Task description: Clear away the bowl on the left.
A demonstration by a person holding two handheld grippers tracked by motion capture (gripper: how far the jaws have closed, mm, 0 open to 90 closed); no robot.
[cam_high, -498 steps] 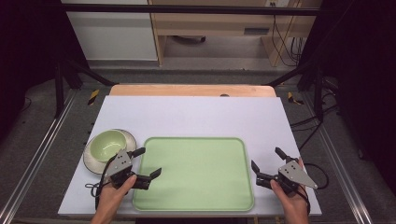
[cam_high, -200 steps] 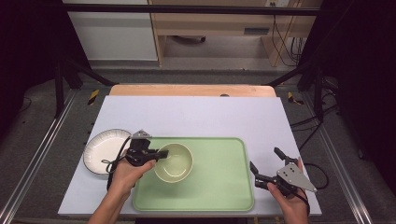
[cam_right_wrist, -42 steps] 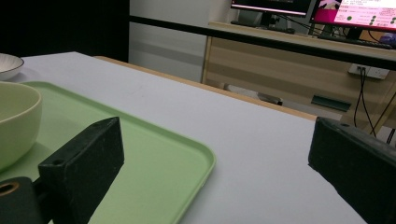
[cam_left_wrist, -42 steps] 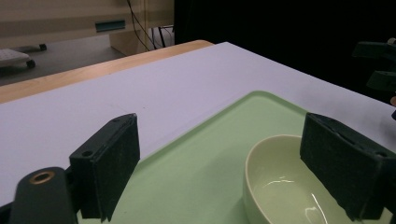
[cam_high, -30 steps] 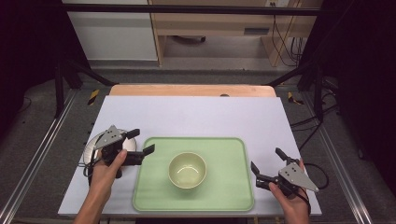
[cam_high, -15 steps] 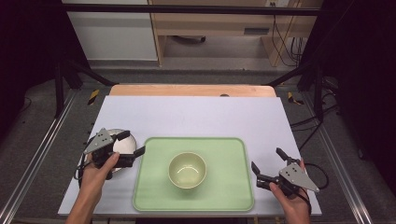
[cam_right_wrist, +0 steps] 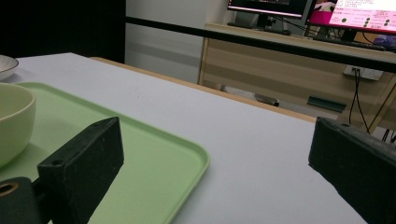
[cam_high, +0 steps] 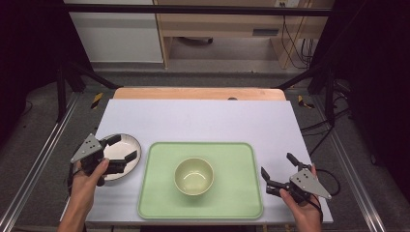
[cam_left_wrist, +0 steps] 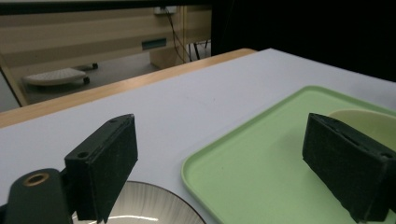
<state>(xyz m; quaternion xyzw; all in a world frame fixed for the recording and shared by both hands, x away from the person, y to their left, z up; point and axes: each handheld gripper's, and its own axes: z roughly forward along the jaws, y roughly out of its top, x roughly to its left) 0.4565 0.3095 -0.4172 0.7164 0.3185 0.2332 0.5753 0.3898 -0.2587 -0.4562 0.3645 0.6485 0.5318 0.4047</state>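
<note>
Left gripper [cam_high: 120, 151] spread wide over white plate [cam_high: 126, 145], probably straddling near rim; tray [cam_high: 159, 203] just right. Right gripper [cam_high: 279, 170] gaping, empty.

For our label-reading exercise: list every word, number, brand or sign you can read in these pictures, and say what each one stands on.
No text can be read.
Monitor screens behind the table, in the right gripper view: coloured lines of text, too small and blurred to read.
Bowl, tray, plate, left gripper and right gripper: no markings seen.
</note>
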